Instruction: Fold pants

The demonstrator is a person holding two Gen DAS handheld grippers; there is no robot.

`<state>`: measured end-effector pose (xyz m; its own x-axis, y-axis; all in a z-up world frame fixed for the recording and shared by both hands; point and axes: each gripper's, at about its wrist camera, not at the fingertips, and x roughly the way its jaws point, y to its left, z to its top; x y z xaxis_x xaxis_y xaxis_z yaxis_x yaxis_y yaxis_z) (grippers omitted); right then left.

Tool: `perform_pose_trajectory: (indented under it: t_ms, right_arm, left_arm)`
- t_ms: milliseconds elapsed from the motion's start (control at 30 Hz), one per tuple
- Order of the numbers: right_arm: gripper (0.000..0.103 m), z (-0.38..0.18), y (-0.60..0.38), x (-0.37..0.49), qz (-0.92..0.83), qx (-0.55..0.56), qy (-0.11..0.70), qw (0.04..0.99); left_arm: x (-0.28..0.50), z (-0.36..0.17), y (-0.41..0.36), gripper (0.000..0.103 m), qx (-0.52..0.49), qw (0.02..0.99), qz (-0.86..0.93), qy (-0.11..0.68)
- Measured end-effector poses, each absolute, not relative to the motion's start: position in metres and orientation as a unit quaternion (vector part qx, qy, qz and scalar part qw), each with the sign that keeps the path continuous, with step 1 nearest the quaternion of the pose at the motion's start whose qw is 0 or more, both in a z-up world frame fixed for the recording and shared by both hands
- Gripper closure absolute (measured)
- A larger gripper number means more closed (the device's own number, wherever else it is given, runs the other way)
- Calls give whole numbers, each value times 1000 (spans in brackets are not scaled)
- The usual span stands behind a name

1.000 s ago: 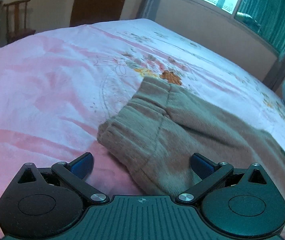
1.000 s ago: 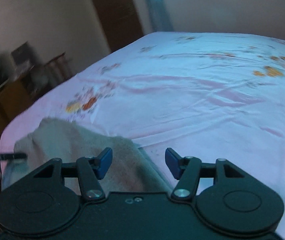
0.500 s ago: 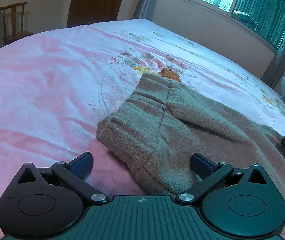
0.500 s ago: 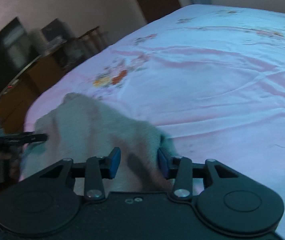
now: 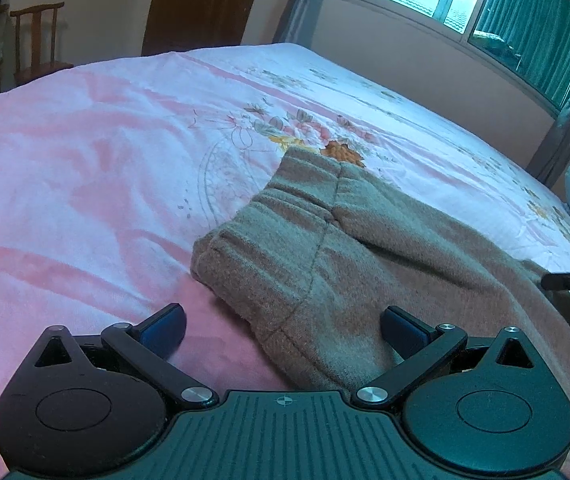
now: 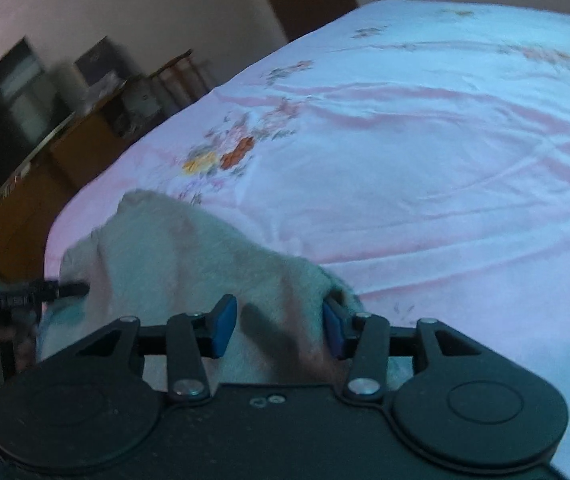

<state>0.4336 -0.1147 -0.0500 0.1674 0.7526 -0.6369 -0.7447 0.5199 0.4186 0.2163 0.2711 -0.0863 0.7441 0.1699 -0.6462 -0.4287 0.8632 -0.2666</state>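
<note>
Compared with a second ago, the right gripper (image 6: 279, 328) is narrowed around a raised fold of the pants (image 5: 325, 264) on the bed (image 5: 85, 168), while the left gripper (image 5: 283, 326) is kept wide open over the waistband corner.

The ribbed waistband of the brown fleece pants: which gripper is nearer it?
Left. The left gripper hangs open just short of the waistband. The right gripper sits further along the pants, fabric between its fingers.

Holding the left gripper (image 5: 283, 332) wide open at lower centre; having just been closing the right gripper (image 6: 279, 328), now pinching the pants (image 6: 189, 248) between its pads.
</note>
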Motion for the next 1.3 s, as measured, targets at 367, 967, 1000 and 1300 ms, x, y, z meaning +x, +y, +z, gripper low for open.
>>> perform_pose_trajectory:
  t_ms: [367,967,1000,1300]
  right_arm:
    - [103,-50,-107,427,416,-79,378,824]
    - [90,-23,-258,348,304,146,351,873]
    - [90,-29,-256,343,307,152,353,871]
    - [103,-73,-273,326,217,172,410,869]
  left_arm:
    - [221,-88,265,0,-170,912,186,325]
    - [229,-32,205,0,-101,951,97,276]
    - [237,-39,200,0,-96,948,92,288]
    - [243,-76,195,0,-33,940,57,333]
